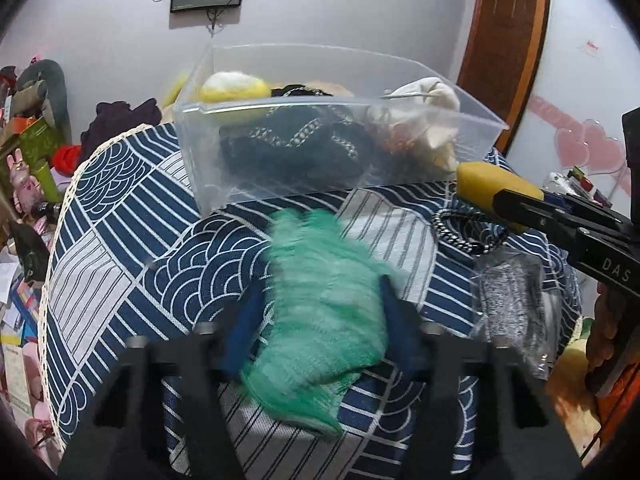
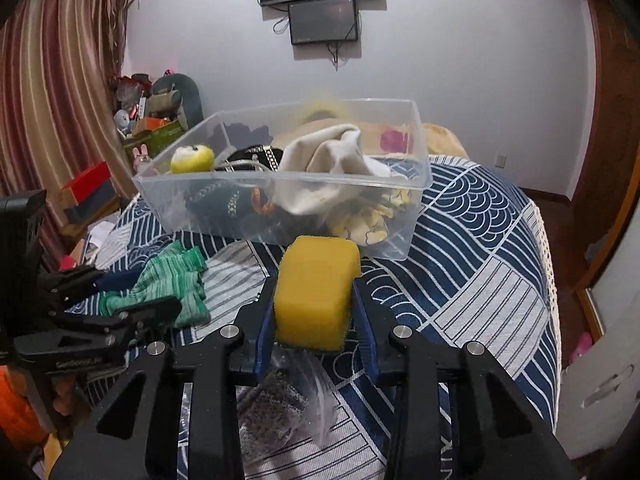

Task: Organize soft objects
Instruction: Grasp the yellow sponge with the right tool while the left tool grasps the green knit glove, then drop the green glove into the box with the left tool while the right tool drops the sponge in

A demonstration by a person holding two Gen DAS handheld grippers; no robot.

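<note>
A clear plastic bin [image 1: 460,148] [image 2: 416,152] stands on the blue patterned cloth and holds a cream cloth [image 2: 328,160], a dark knit item [image 1: 296,144] and a yellow-white ball [image 1: 236,86] [image 2: 192,158]. My left gripper [image 1: 320,292] [image 2: 132,292] is shut on a green knit cloth [image 1: 324,304] [image 2: 172,280], blurred, just in front of the bin. My right gripper [image 2: 314,296] [image 1: 516,204] is shut on a yellow sponge [image 2: 316,296] [image 1: 480,180], held near the bin's front right corner.
A grey item in a clear bag [image 1: 512,300] [image 2: 272,412] and a black-white cord ring [image 1: 468,228] lie on the blue patterned cloth [image 1: 120,240] [image 2: 480,240]. Boxes and toys crowd the floor at left [image 1: 28,152]. A wooden door frame [image 1: 504,40] stands at right.
</note>
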